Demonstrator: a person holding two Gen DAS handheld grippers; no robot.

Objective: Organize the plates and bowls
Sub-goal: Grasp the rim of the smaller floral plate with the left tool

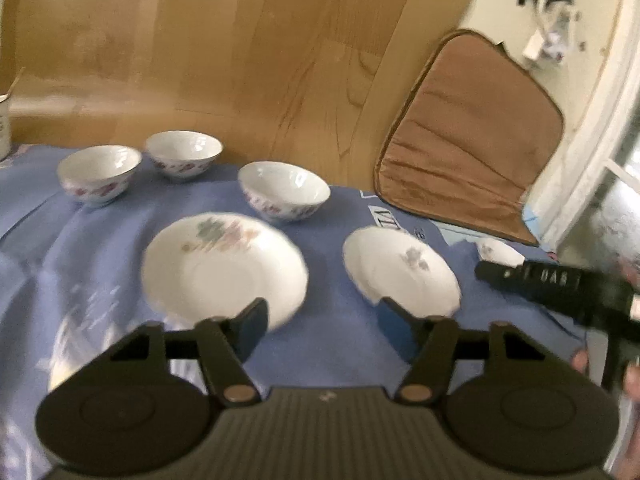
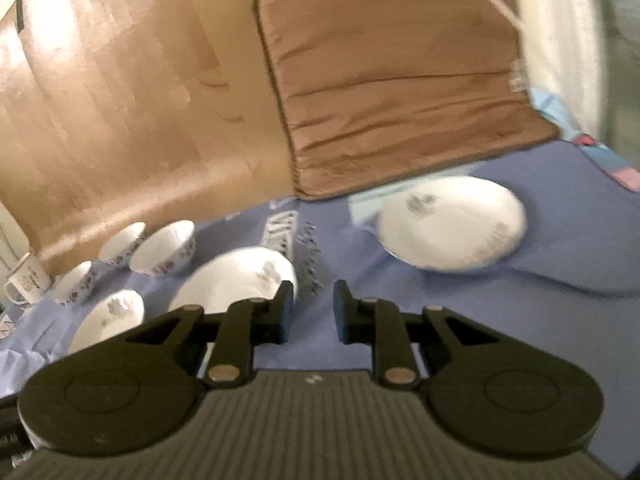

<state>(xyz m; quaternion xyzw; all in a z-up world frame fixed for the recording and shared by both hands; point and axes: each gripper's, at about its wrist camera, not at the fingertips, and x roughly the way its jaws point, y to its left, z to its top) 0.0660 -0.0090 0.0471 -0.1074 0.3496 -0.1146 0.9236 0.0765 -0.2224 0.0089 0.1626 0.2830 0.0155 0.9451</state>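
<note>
A blue cloth [image 1: 328,216] with soft creases and some printed lettering covers the table, and behind it rises a wall of glossy, wood-grain panelling [image 1: 240,48]. A brown padded cushion [image 1: 472,136] with dark piping and wrinkled fabric leans against that wall at the cloth's far right edge, beside a pale window frame [image 1: 592,128]. In the left wrist view three round white porcelain bowls sit toward the back: the leftmost bowl [image 1: 99,174], the rear bowl [image 1: 184,154] just beside it, and the nearer bowl [image 1: 284,190] a little apart to the right, all with pink floral bands on their outer walls. In front of them lie two shallow white plates with faint flower prints, the left plate [image 1: 224,268] and the right plate [image 1: 402,270], near each other but not touching. A third plate [image 2: 452,228] lies by itself further right, close to the cushion's lower edge. A white enamel mug [image 2: 26,282] stands at the far left by the wall. The left gripper [image 1: 322,316], matte black plastic, hovers with fingers wide apart and empty above the cloth between the two plates. The right gripper [image 2: 314,312] has fingers partly apart, holding nothing, over bare cloth. Both views are motion-blurred.
</note>
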